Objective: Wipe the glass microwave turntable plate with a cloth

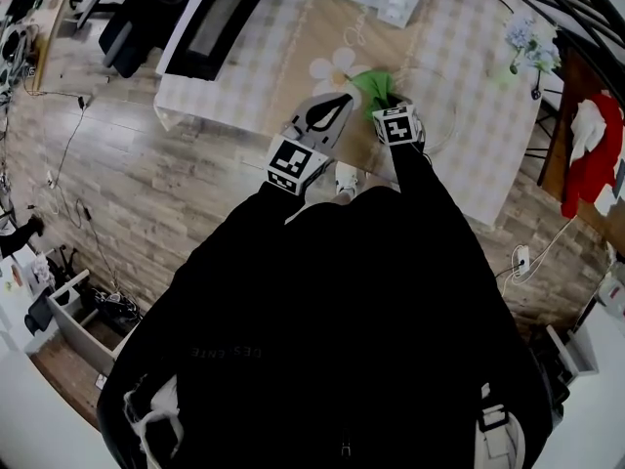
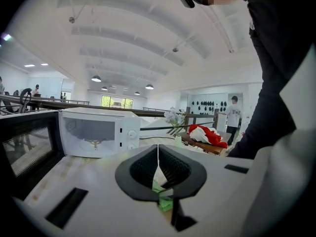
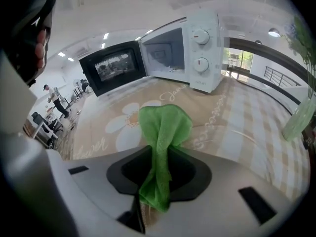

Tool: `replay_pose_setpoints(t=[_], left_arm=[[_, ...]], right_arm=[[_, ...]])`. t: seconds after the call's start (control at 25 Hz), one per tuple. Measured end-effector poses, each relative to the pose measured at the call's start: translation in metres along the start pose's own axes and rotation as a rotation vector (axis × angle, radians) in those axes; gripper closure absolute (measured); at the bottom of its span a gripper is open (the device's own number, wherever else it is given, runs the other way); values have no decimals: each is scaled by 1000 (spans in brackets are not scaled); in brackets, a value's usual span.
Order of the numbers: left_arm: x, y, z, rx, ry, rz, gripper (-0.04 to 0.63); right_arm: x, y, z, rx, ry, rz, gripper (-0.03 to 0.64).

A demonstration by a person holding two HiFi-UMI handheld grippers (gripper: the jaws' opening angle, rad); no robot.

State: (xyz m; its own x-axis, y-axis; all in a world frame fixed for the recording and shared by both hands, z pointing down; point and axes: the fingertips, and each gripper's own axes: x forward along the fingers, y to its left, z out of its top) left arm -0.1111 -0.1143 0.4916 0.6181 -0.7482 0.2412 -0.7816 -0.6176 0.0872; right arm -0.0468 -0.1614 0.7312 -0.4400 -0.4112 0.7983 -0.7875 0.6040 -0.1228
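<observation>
My right gripper (image 3: 157,168) is shut on a green cloth (image 3: 163,132), which bunches up above the jaws and hangs below them. In the head view the cloth (image 1: 375,86) rests on the table just beyond that gripper (image 1: 389,104). The clear glass plate shows only as a faint rim (image 3: 247,134) on the tablecloth to the right, and as a thin arc (image 1: 451,115) from above. My left gripper (image 2: 158,154) is shut with nothing seen between its jaws. It lies beside the cloth, to its left (image 1: 342,103).
A white microwave (image 3: 195,48) stands at the back of the table with its dark door (image 1: 217,18) swung open to the left. A vase of flowers (image 1: 528,45) stands at the table's right end. Beyond it, red and white fabric (image 1: 596,149) lies on a side table.
</observation>
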Motion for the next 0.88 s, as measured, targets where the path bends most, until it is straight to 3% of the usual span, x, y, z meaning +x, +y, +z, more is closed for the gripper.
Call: replay_pose_setpoints(t=[0.36,0.88], left_arm=[[13,-11,5,16,-2,-49,574],[40,-43,11,28,-7,-156,574]], right_arm=[[-10,-17,-11,23,16,-44,508],[-47,-75,-53,137,9,-151,508]])
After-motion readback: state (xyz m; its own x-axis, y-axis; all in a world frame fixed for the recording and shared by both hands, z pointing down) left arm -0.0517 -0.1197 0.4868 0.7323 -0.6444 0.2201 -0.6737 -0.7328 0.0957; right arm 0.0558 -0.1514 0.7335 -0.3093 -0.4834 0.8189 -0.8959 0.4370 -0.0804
